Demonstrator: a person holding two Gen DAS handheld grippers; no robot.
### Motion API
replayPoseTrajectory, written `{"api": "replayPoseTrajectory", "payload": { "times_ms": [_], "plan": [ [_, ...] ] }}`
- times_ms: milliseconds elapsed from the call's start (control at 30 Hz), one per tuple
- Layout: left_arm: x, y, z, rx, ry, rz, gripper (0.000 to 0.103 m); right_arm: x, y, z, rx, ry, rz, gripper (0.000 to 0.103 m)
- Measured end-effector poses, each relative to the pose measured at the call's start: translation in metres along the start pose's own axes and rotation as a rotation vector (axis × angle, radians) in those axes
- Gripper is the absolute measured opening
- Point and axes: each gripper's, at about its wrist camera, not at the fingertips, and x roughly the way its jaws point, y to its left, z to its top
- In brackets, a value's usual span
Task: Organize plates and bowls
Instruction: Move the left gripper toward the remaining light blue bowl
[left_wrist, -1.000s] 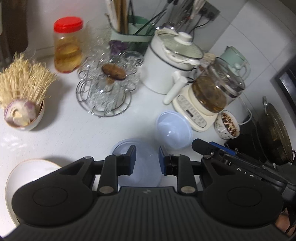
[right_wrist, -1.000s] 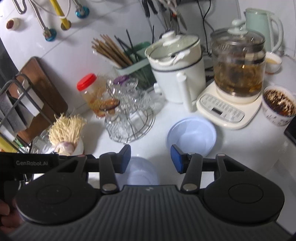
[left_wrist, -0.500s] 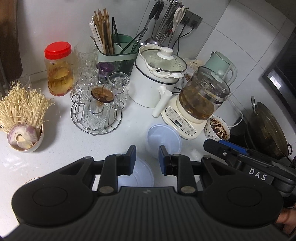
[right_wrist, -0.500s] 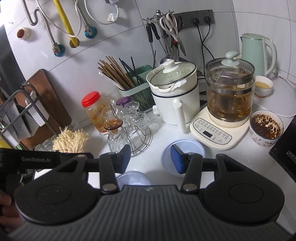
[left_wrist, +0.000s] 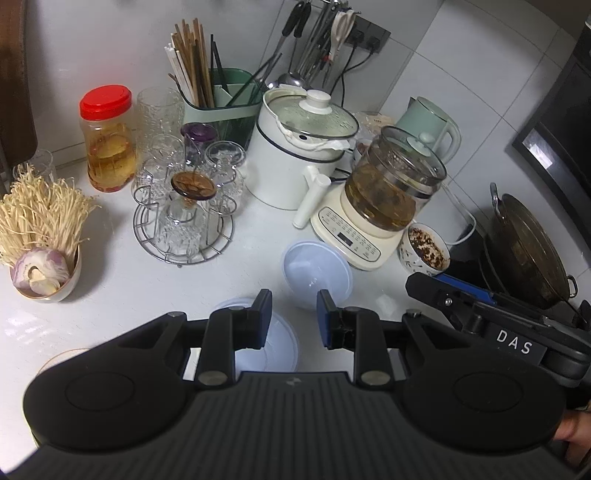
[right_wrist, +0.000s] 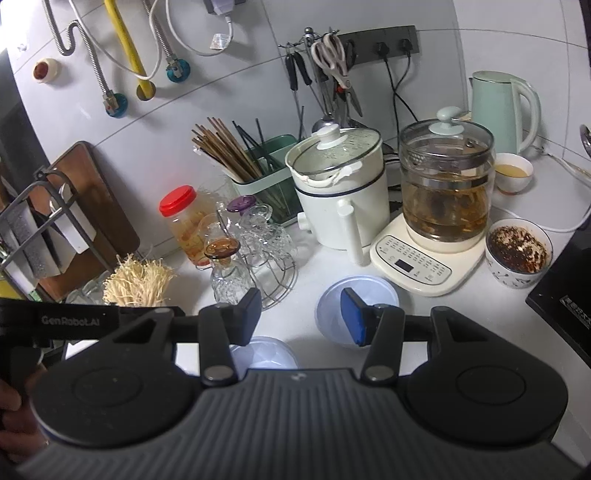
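Both my hands have lifted and drawn back from the counter (left_wrist: 110, 295) over the last second; a moment ago the two pale blue bowls filled the lower middle of each view, and now they sit smaller and farther below, with the wall, the hanging scissors and the sockets come into sight above. My left gripper (left_wrist: 293, 317) hangs with its jaws narrow and nothing between them; my right gripper (right_wrist: 301, 314) hangs with its jaws moderately apart, also empty; neither gap has altered while I rose.

The nearer bowl (left_wrist: 273, 350) rests on the counter, partly hidden beneath my left fingers; the farther bowl (left_wrist: 317, 273) stands just in front of the cream tea maker (left_wrist: 384, 206) and close beside the small patterned cup (left_wrist: 424, 251) of dark flakes. The two bowls lie near each other but apart, not stacked. At the lower left edge of the left view a curved pale rim shows, perhaps a plate (left_wrist: 59, 360); too little is visible to be sure.

I judge that I have stepped back to survey; nothing is gripped, so the gathering of bowls and plates is not yet done; the next move would be down onto one bowl's rim, minding the glasses on the wire rack (left_wrist: 184, 236) nearby.
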Motion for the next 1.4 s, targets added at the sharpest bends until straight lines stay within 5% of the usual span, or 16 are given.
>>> {"api": "replayPoseTrajectory", "payload": {
  "times_ms": [733,900,1000,1400],
  "plan": [
    [0.041,-0.031,-0.011,0.069,0.134,-0.066,0.03,-0.015,-0.039,-0.023,0.119,0.032,-0.12,0.051],
    [0.06,-0.034,-0.01,0.048,0.173,-0.056,0.031,-0.006,-0.051,-0.025,0.16,0.065,-0.129,0.051],
    [0.07,-0.034,-0.01,0.02,0.179,-0.041,0.04,-0.004,-0.055,-0.025,0.162,0.074,-0.122,0.051],
    [0.127,-0.022,-0.002,-0.042,0.209,0.067,0.041,0.049,-0.086,-0.017,0.159,0.177,-0.116,0.051]
  ]
}}
